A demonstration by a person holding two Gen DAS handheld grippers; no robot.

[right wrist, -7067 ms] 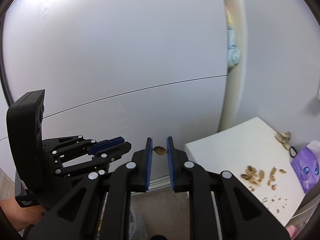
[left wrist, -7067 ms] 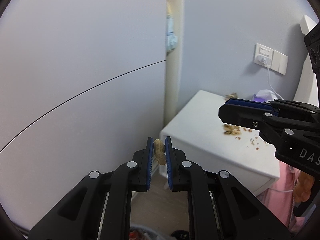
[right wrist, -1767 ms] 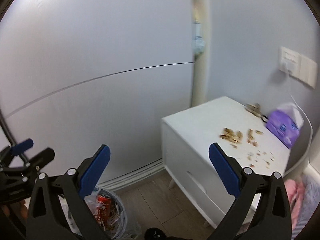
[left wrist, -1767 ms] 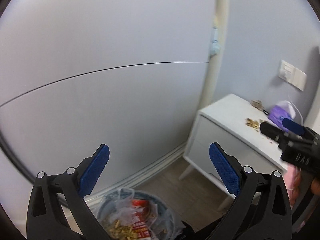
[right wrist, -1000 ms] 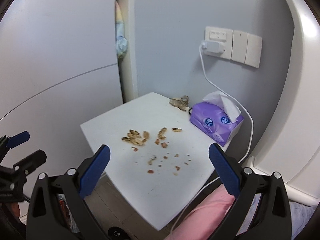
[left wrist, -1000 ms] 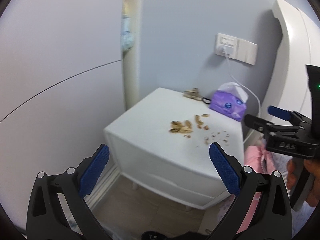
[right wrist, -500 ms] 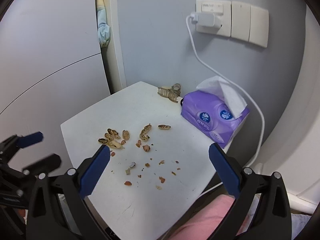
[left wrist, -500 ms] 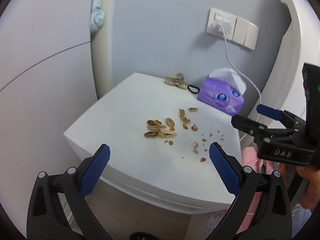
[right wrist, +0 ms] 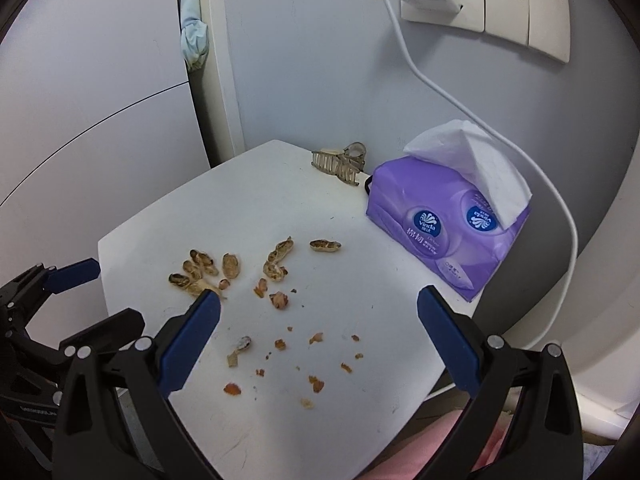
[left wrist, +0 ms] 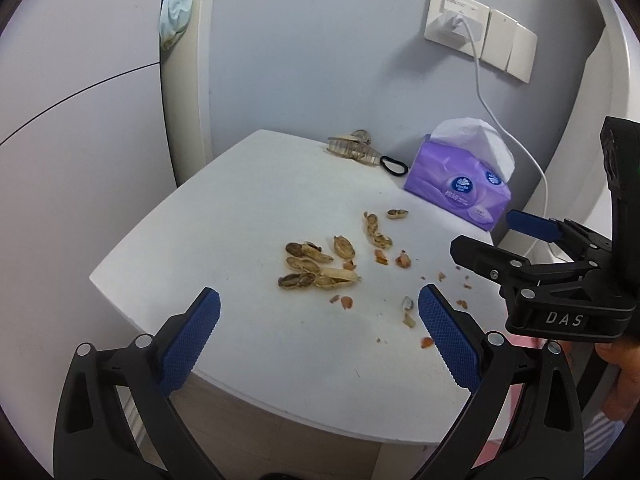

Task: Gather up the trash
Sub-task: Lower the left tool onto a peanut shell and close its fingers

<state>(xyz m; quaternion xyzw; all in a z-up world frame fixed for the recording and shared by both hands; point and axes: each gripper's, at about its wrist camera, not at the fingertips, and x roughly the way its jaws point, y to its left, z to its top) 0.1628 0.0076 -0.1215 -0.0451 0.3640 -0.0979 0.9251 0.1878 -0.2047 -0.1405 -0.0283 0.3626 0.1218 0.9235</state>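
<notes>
Peanut shells [left wrist: 316, 266] lie in a loose pile on the white nightstand [left wrist: 256, 208], with red skin crumbs [left wrist: 404, 259] scattered to their right. In the right wrist view the shells [right wrist: 208, 270] and crumbs [right wrist: 280, 300] lie mid-table. My left gripper [left wrist: 318, 316] is open and empty, hovering over the table's front edge near the pile. My right gripper [right wrist: 318, 312] is open and empty above the crumbs. The right gripper also shows in the left wrist view [left wrist: 496, 240], and the left gripper in the right wrist view [right wrist: 96, 296].
A purple tissue pack [left wrist: 460, 188] stands at the back right, also in the right wrist view [right wrist: 448, 220]. A hair claw [right wrist: 338, 164] and a black hair tie [left wrist: 394, 166] lie at the back. A white charger cable [right wrist: 440, 92] hangs from the wall socket [left wrist: 456, 20].
Both grippers let go of their peanut shells over the bin, opened, then swung right and came in close over the nightstand. The bin is out of view now.
</notes>
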